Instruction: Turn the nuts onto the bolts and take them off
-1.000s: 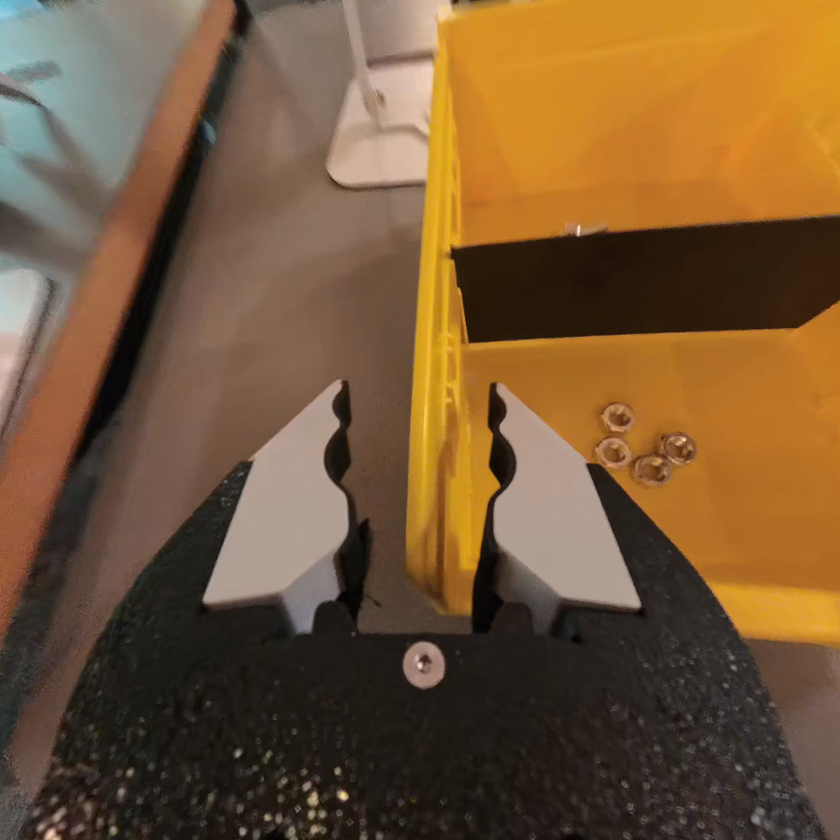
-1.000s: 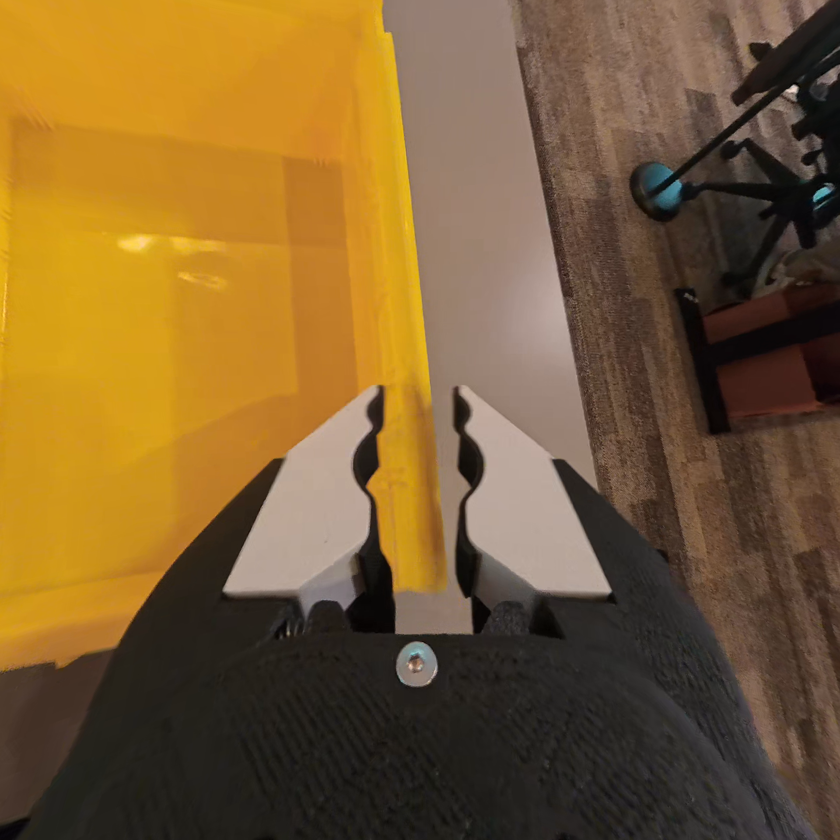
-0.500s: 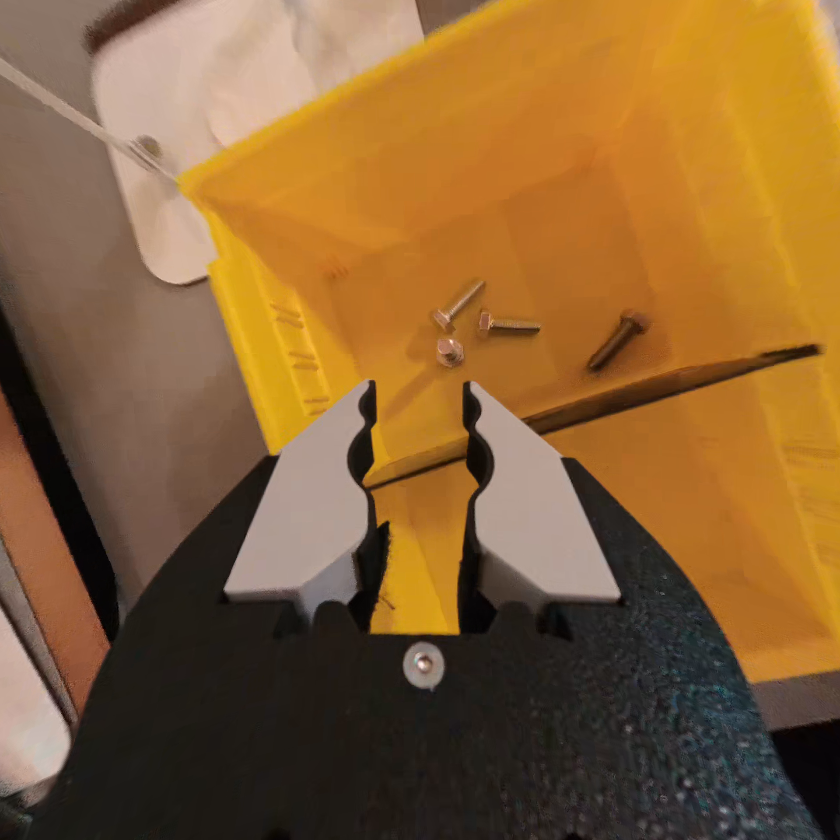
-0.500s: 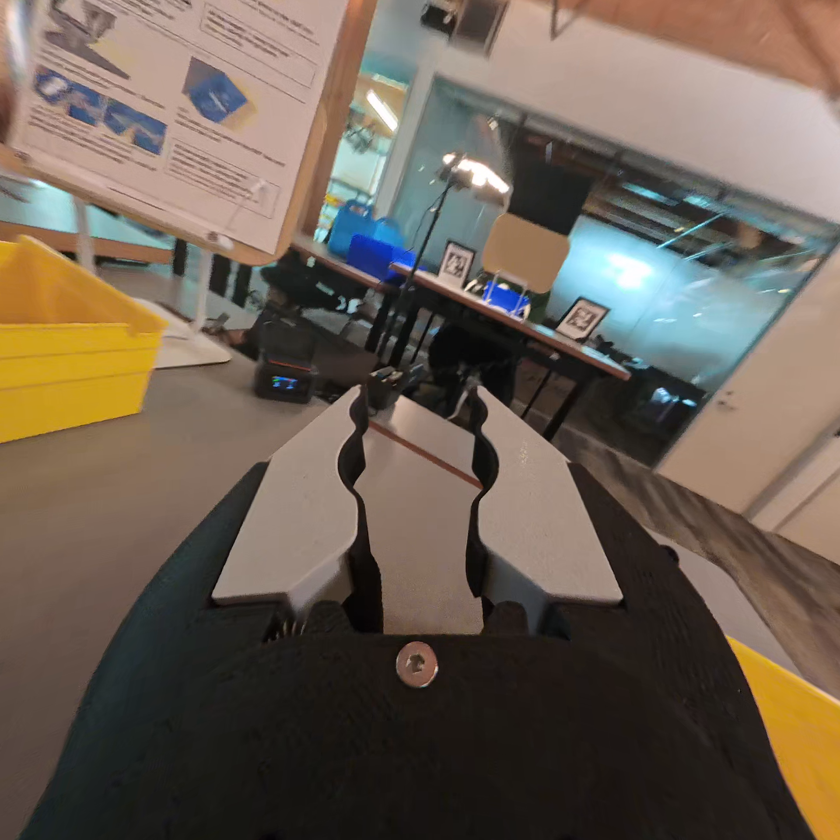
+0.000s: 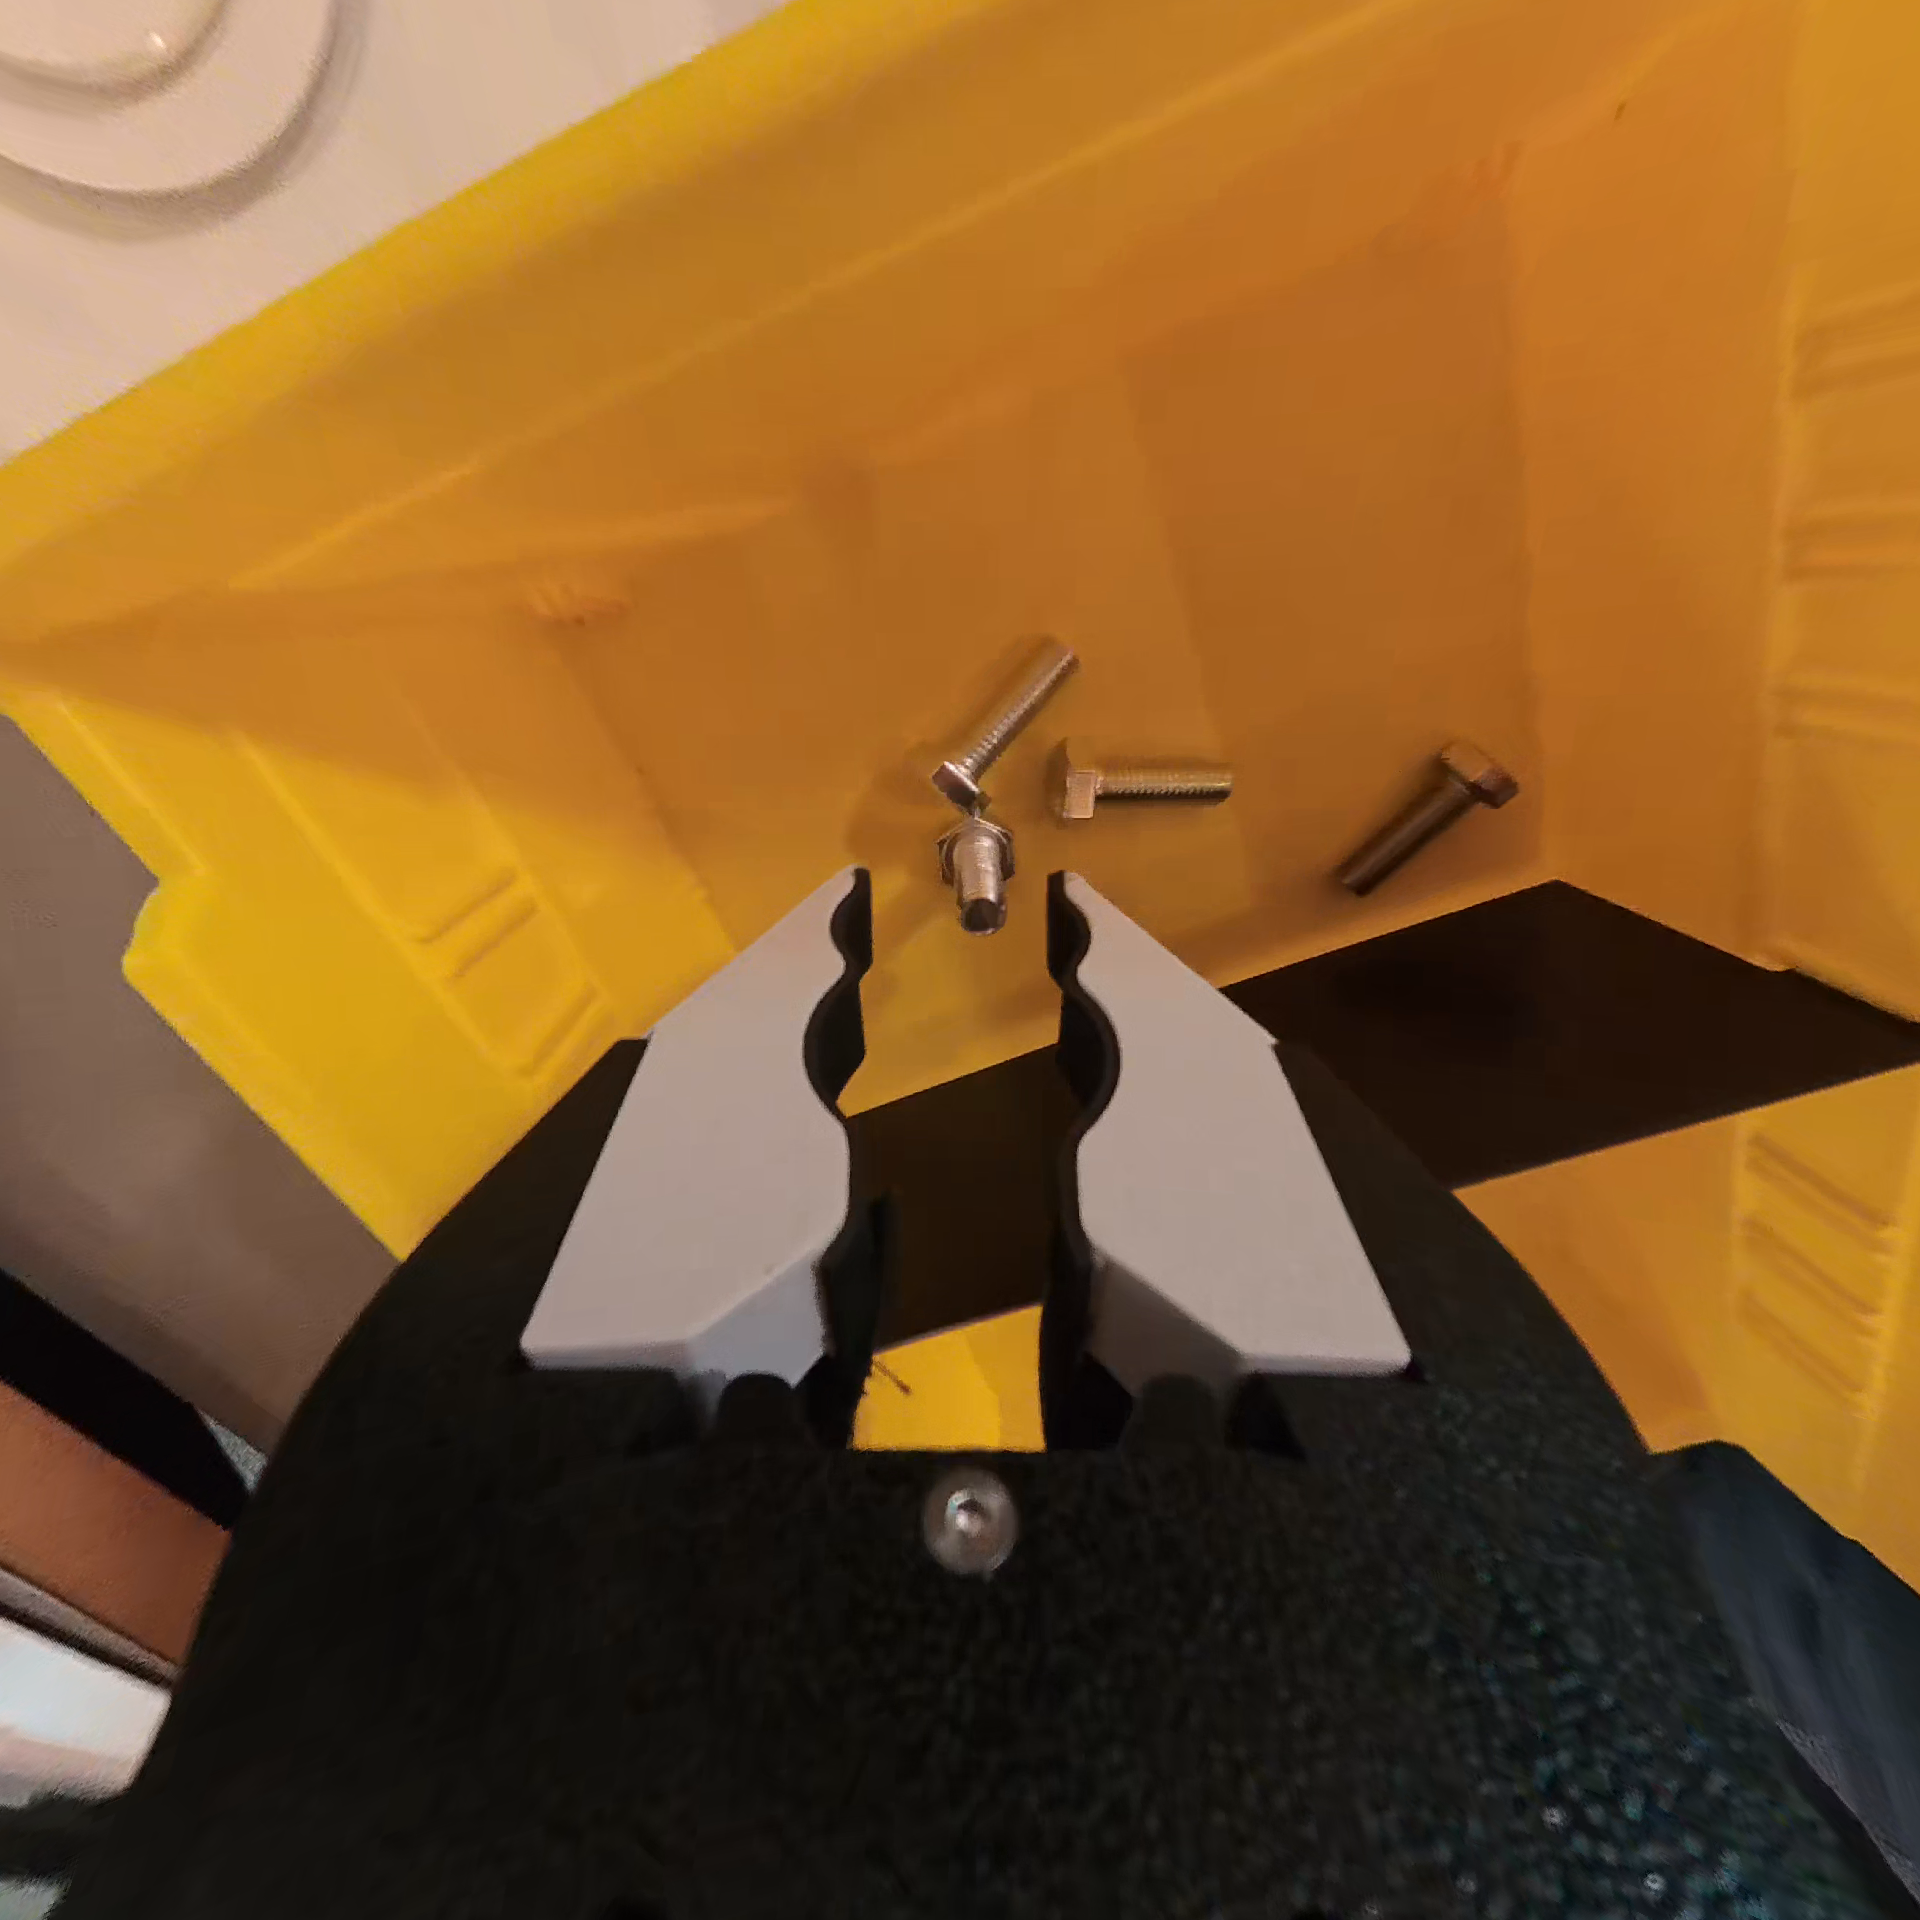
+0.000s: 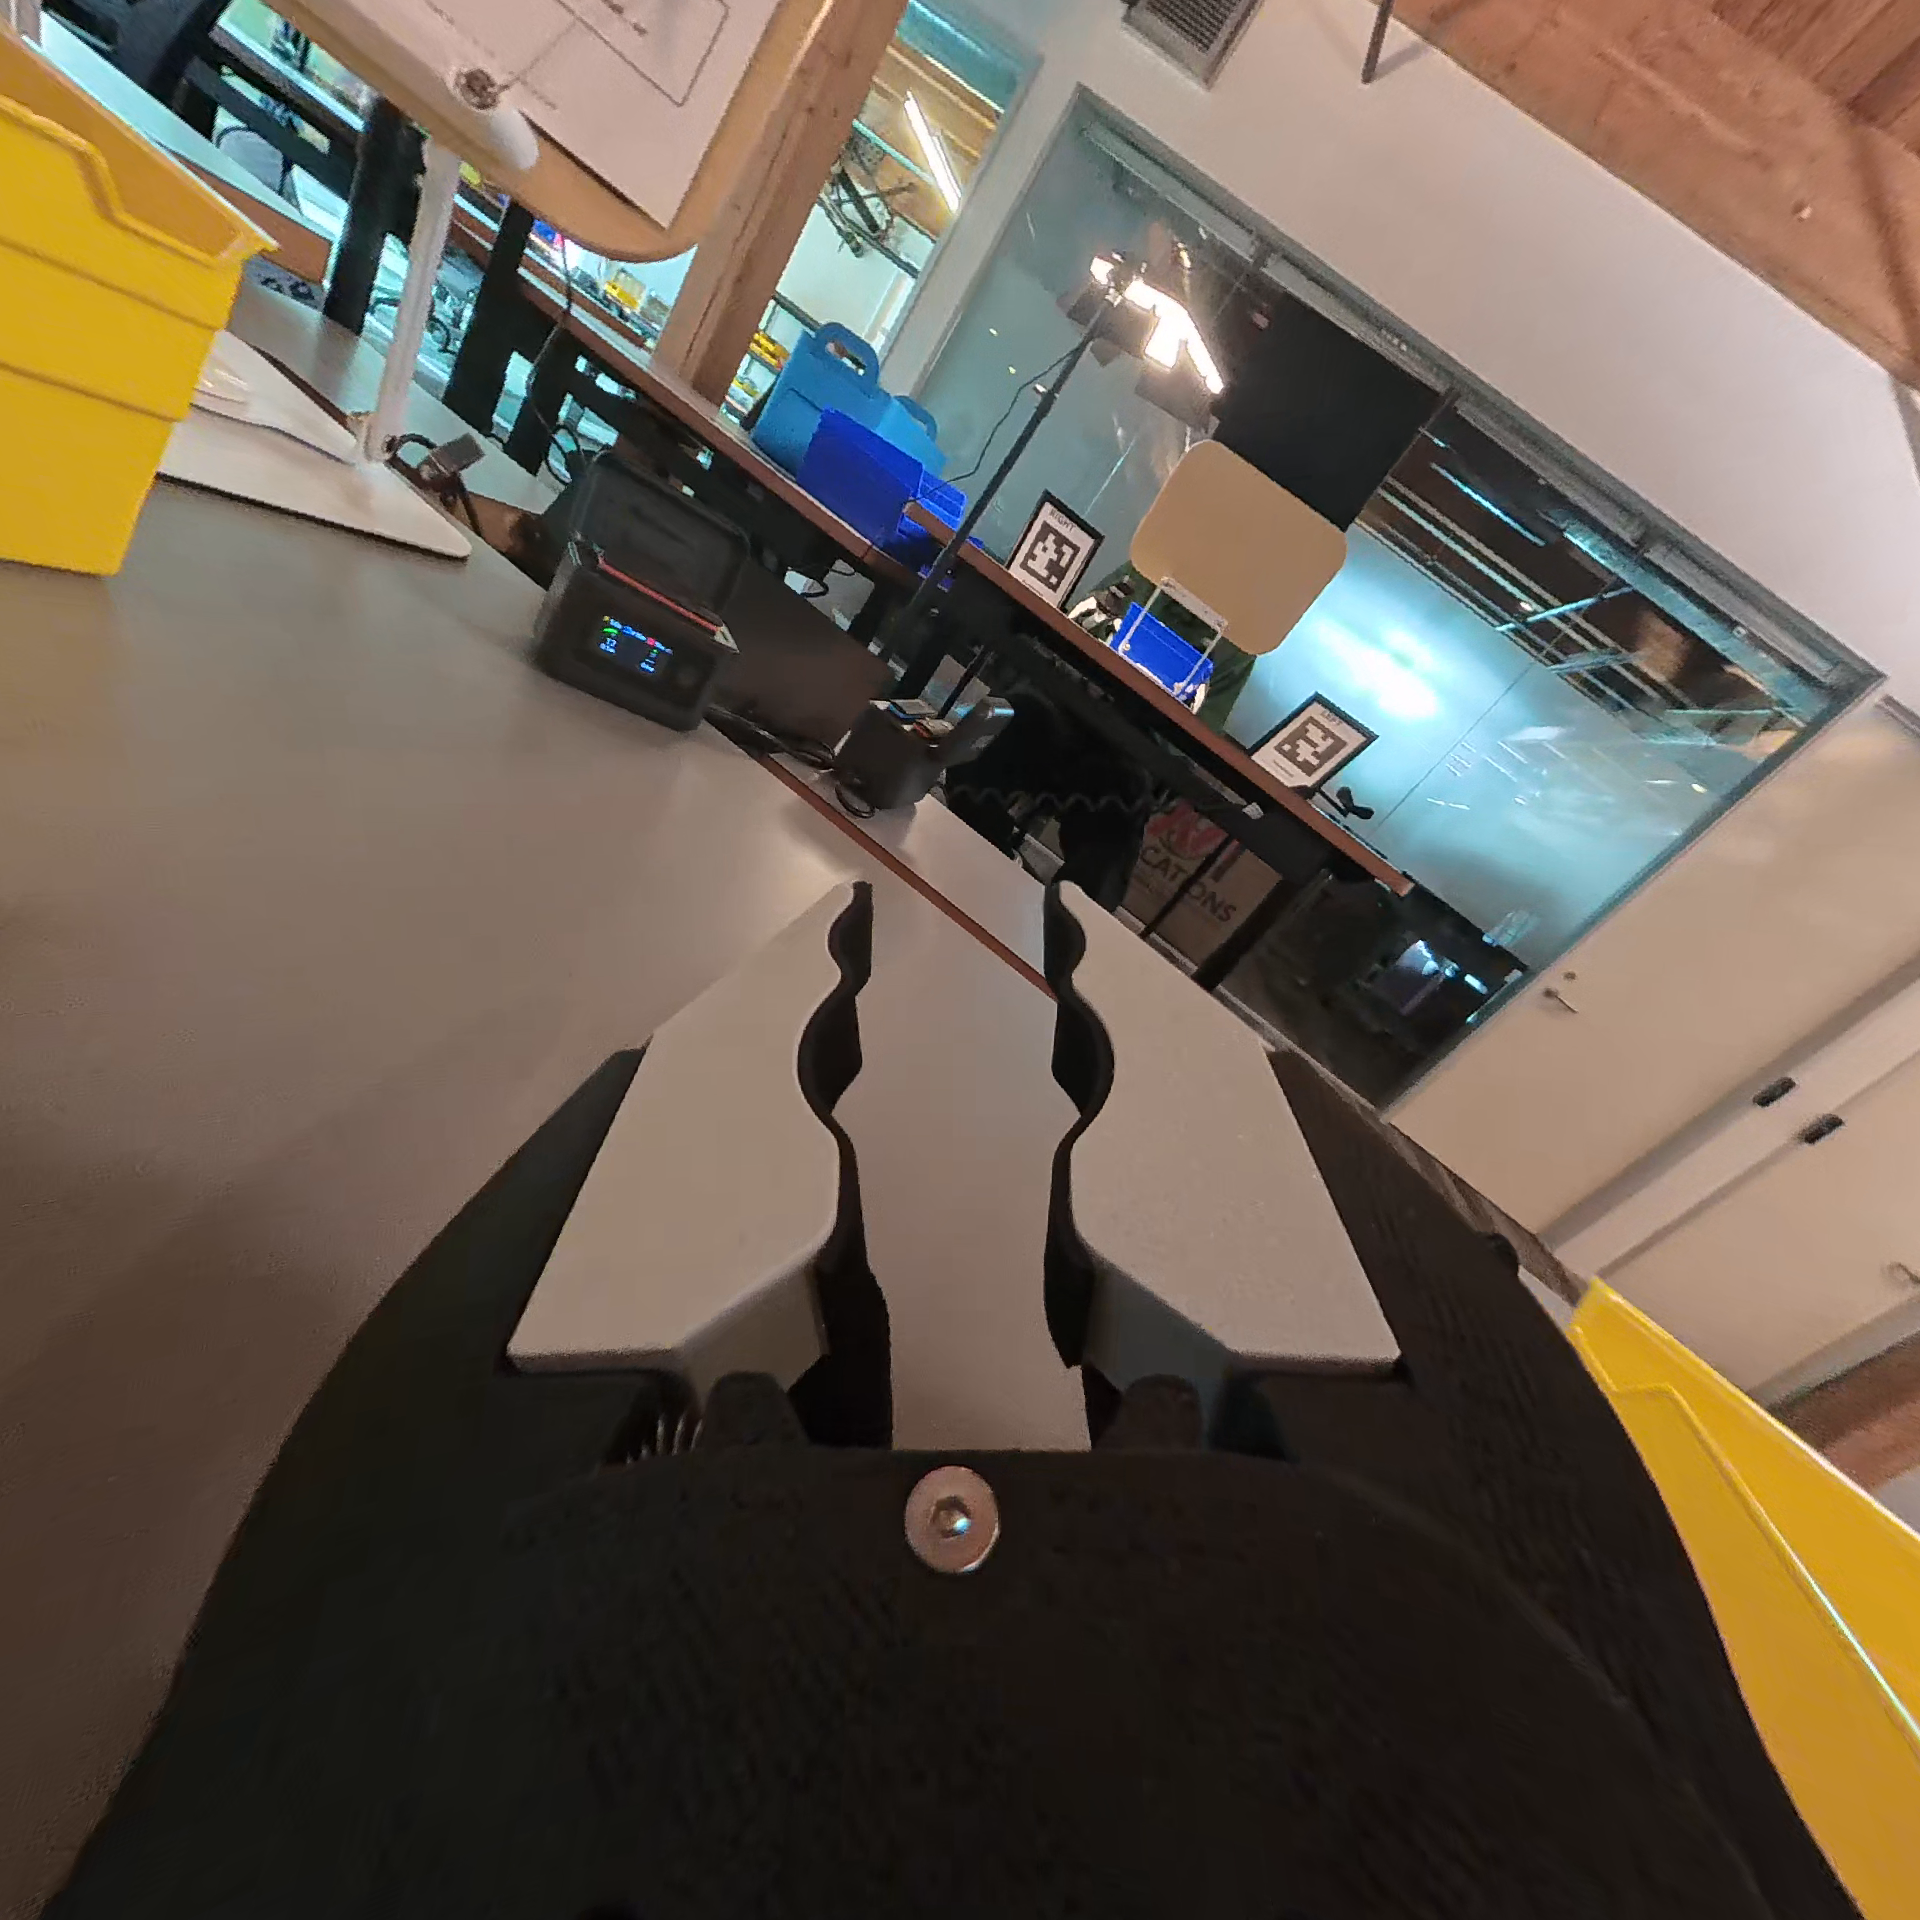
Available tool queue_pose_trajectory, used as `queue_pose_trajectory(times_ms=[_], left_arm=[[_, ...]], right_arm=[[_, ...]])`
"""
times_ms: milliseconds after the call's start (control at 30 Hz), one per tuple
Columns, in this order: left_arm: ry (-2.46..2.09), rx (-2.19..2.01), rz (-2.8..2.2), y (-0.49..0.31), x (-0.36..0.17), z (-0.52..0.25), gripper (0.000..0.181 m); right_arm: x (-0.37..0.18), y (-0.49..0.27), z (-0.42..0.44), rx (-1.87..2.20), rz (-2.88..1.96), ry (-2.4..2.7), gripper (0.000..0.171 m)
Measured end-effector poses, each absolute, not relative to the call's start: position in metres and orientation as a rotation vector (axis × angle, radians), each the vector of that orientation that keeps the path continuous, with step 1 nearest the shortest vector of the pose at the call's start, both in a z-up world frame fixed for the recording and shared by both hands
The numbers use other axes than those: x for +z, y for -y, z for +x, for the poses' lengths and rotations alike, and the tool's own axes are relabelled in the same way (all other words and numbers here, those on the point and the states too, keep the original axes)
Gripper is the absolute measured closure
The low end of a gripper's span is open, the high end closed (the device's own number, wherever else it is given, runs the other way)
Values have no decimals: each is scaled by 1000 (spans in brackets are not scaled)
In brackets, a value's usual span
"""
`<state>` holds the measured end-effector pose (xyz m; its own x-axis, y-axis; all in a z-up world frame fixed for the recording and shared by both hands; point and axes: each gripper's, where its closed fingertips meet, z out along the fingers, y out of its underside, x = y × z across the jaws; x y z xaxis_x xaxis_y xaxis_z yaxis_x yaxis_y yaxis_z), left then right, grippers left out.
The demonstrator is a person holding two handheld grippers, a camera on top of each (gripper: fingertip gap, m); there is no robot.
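Four bolts in yellow bin far compartment.

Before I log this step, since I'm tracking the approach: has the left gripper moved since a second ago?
Yes. The left gripper went from the yellow bin's outer wall, over the black divider, toward the bolts.

My left view cuts the yellow bin at top and right, and the black divider hides the floor behind it. I cannot tell whether the upright bolt carries a nut; it is too small
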<state>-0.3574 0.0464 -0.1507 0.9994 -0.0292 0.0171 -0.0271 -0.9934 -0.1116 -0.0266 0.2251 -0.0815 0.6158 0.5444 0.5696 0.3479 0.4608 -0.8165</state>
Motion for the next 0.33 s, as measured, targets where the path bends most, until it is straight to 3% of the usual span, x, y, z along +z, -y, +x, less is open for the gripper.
queue_pose_trajectory(times_ms=[33,200,233,333], left_arm=[[-36,-32,-3045,-46,-152,-358,151],[-30,-73,-3120,-43,-162,-357,163],[-39,-94,-3138,-41,-164,-355,173],[-82,-30,-3156,-39,-162,-357,173]], right_arm=[[-82,-225,-28,146,-1127,958,139],[-83,-224,-29,150,-1123,966,140],[-82,-224,-29,155,-1122,964,141],[-81,-224,-28,164,-1121,955,142]])
